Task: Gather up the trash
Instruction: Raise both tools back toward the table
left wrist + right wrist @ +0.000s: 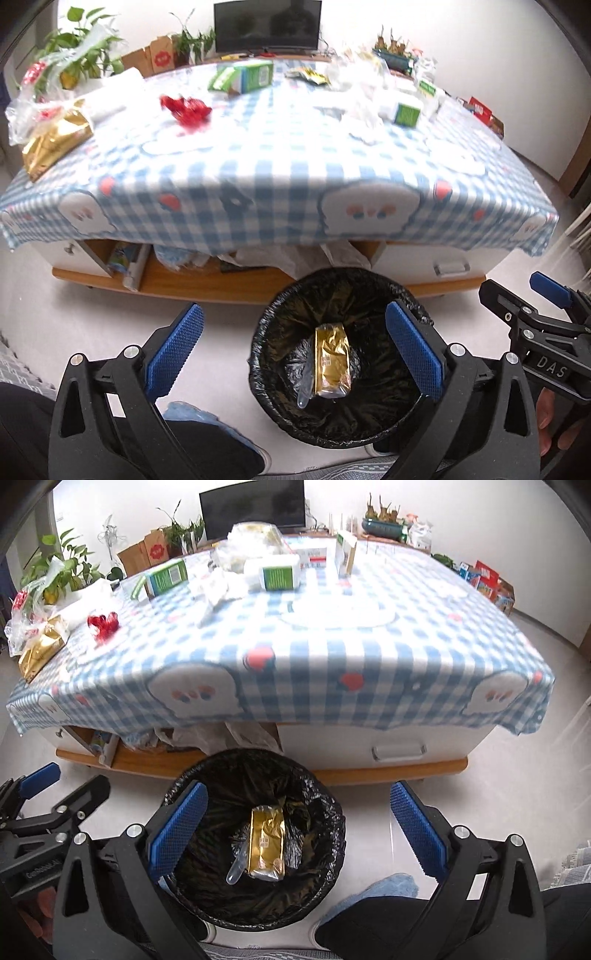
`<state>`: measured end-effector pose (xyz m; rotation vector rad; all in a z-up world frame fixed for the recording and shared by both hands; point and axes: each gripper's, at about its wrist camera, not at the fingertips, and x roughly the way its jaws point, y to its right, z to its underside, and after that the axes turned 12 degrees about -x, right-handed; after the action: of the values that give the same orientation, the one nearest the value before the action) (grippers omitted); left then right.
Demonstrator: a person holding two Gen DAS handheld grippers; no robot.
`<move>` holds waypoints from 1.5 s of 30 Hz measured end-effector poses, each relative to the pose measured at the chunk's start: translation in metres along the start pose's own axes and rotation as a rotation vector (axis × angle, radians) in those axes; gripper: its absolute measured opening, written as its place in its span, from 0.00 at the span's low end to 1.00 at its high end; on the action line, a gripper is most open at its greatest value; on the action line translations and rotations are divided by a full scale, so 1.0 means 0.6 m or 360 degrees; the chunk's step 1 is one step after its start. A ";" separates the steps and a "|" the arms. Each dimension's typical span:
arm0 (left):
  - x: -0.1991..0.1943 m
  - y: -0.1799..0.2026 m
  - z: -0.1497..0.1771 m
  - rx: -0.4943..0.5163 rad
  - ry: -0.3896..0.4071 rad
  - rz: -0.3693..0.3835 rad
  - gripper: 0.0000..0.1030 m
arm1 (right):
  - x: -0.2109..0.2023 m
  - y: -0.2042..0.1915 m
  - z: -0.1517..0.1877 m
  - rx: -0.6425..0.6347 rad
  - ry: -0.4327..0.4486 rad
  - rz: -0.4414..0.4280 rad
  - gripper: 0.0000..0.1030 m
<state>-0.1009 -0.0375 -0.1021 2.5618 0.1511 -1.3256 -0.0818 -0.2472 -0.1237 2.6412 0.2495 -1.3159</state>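
A low table (280, 162) under a blue-checked cloth fills the room ahead, with a dark screen (266, 26) and potted plants against the far wall. Litter is spread over the cloth: a red wrapper (186, 108), a gold bag (55, 142) near the left edge, green-and-white cartons (245, 75) and crumpled white plastic (364, 110) farther back. On the floor just in front of the table stands the bin (334, 363), lined in black plastic; a gold packet (331, 363) and a small clear item, possibly a pipette, lie at the bottom.

The left gripper (295, 354) hangs above the bin's left side with its jaws spread wide and nothing between them. The right gripper (299, 830) hangs over the bin's right side, equally wide and empty.

Both hands look free, so the step in hand is likely to fetch the next piece. The red wrapper and gold bag lie nearest the left side and would suit the left gripper; the cartons and white plastic would suit the right. Soft wrappers are best pinched at a bunched fold so the pads bite, and cartons taken across their narrow faces. Each piece should be carried well over the rim before release, since the liner sags inward and light plastic may drift.
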 end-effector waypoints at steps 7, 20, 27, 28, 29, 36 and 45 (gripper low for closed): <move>-0.040 -0.018 -0.043 -0.0048 0.0031 -0.0004 0.94 | -0.034 0.002 -0.044 0.0002 0.0068 0.0011 0.92; -0.029 -0.040 -0.140 -0.0085 0.0069 -0.0064 0.94 | -0.019 -0.002 -0.156 -0.0053 0.0130 0.0010 0.92; 0.008 -0.055 -0.201 -0.0113 0.0082 -0.0114 0.94 | 0.017 0.011 -0.210 -0.0057 0.0142 0.0019 0.92; 0.014 -0.057 -0.209 -0.0117 0.0083 -0.0120 0.94 | 0.023 0.013 -0.217 -0.0060 0.0141 0.0019 0.92; 0.019 -0.058 -0.217 -0.0117 0.0083 -0.0124 0.94 | 0.029 0.014 -0.225 -0.0062 0.0142 0.0020 0.92; 0.052 -0.059 -0.265 -0.0107 0.0099 -0.0153 0.94 | 0.069 0.017 -0.272 -0.0066 0.0149 0.0014 0.92; 0.099 -0.069 -0.313 -0.0116 0.0069 -0.0202 0.93 | 0.112 0.020 -0.322 -0.0055 0.0139 -0.0003 0.92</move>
<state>0.0731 0.0513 -0.0539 2.5579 0.3688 -1.2827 0.1100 -0.2088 -0.0618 2.6736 0.2845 -1.1872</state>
